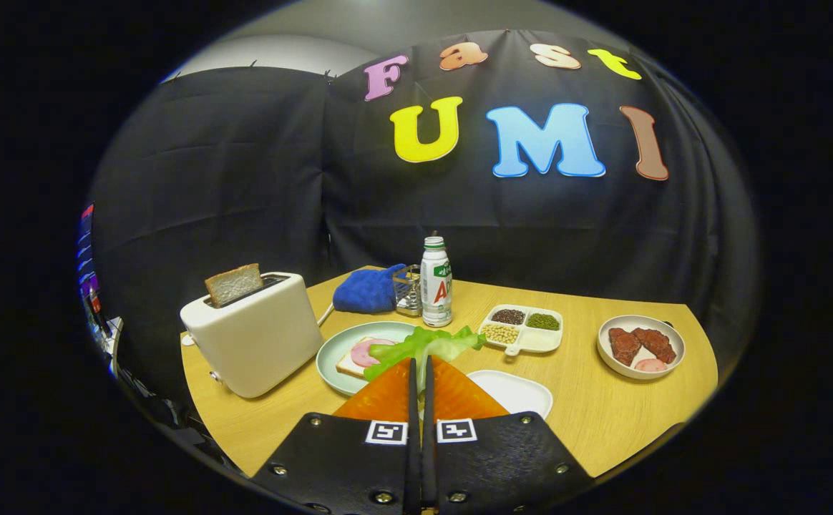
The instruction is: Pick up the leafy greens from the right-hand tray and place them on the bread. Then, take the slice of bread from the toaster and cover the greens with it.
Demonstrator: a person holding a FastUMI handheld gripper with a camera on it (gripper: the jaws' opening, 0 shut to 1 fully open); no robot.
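Right now we see the gripper (420, 366) at the bottom centre of the frame with its two fingers drawn almost together, only a thin slit between them, and the leafy greens (427, 345) pinched at their tips. The lettuce spreads out just ahead of the fingertips, hanging over the near right edge of the pale green plate (338, 343). On that plate, slightly left of centre in the frame, we make out the bread (351, 363) with a round pink slice of ham (368, 352) on top; the greens overlap the bread's right side from our angle, though we cannot tell whether they touch it.

Just right of the fingers lies the white tray (517, 390), its visible part bare. In the lower left of the frame stands the toaster (255, 340), with the slice of bread (234, 284) sticking up out of its slot.

Beyond the plate, near the middle of the frame, we see a white bottle (436, 282), a blue cloth (368, 290) to its left, and a small glass container (408, 290) between them. To the right sit a divided dish (524, 329) of beans and seeds and a bowl (640, 347) of meat on the wooden table (602, 408).
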